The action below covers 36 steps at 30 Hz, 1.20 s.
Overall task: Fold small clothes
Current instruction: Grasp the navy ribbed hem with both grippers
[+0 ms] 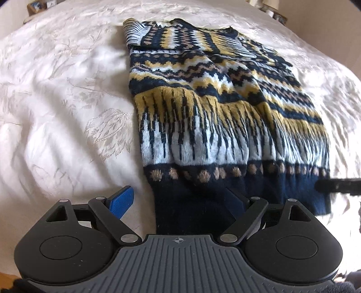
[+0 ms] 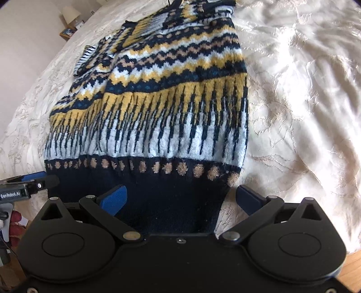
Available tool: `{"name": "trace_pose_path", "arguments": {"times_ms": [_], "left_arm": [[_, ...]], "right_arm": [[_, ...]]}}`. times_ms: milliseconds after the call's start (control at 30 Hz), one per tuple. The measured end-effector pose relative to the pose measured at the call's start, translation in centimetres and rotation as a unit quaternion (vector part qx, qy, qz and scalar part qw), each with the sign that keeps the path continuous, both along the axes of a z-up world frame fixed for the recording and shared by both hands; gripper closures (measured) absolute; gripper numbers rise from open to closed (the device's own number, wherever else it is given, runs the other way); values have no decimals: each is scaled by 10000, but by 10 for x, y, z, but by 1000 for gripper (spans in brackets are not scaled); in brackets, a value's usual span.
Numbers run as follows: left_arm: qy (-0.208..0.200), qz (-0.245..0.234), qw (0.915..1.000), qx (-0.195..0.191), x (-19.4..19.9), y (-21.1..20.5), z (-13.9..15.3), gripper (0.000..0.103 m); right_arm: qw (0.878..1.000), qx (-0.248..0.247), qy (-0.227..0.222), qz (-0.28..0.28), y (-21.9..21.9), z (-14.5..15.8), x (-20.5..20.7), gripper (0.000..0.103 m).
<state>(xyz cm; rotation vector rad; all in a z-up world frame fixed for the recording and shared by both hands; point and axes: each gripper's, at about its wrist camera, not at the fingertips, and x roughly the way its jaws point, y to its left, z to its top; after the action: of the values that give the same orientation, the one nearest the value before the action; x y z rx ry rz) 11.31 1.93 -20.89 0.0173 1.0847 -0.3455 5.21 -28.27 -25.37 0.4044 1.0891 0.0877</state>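
A navy, yellow and white patterned knit sweater point(image 1: 214, 108) lies flat on a white bedspread point(image 1: 56, 101), sleeves folded in, navy hem toward me. My left gripper point(image 1: 180, 202) is open at the hem's left corner, its left blue finger point(image 1: 121, 200) on the bedspread and its right finger on the hem. The sweater also shows in the right wrist view point(image 2: 158, 101). My right gripper point(image 2: 180, 198) is open at the hem's right corner, one blue finger point(image 2: 115, 198) over the navy band and the other on the bedspread. Neither holds fabric.
The embroidered bedspread point(image 2: 304, 112) spreads wide on both sides of the sweater. A bedside table with a lamp point(image 2: 70, 15) stands far left in the right wrist view. The left gripper's body point(image 2: 20, 187) shows at that view's left edge. Wooden floor point(image 2: 352, 270) lies below the bed edge.
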Motion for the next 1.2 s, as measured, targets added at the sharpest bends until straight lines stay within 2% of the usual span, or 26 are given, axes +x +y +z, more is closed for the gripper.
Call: {"name": "trace_pose_path", "arguments": {"times_ms": [100, 133, 300, 533, 900, 1067, 1200], "left_arm": [[34, -162, 9998, -61, 7, -7, -4, 15], [53, -212, 9997, -63, 9, -10, -7, 10], [239, -249, 9994, -80, 17, -16, -23, 2], [145, -280, 9995, 6, 14, -19, -29, 1], [-192, -107, 9996, 162, 4, -25, -33, 1], [-167, -13, 9999, 34, 5, -20, -29, 5], [-228, 238, 9990, -289, 3, -5, -22, 22]], "right_arm": [[10000, 25, 41, -13, 0, -3, 4, 0], [10000, 36, 42, -12, 0, -4, 5, 0], [9999, 99, 65, 49, -1, -9, 13, 0], [9994, 334, -29, -17, -7, -19, 10, 0], [9992, 73, -365, 160, 1, -21, 0, 0], [9990, 116, -405, 161, -1, -21, -2, 0], [9985, 328, -407, 152, -7, -21, -3, 0]]}}
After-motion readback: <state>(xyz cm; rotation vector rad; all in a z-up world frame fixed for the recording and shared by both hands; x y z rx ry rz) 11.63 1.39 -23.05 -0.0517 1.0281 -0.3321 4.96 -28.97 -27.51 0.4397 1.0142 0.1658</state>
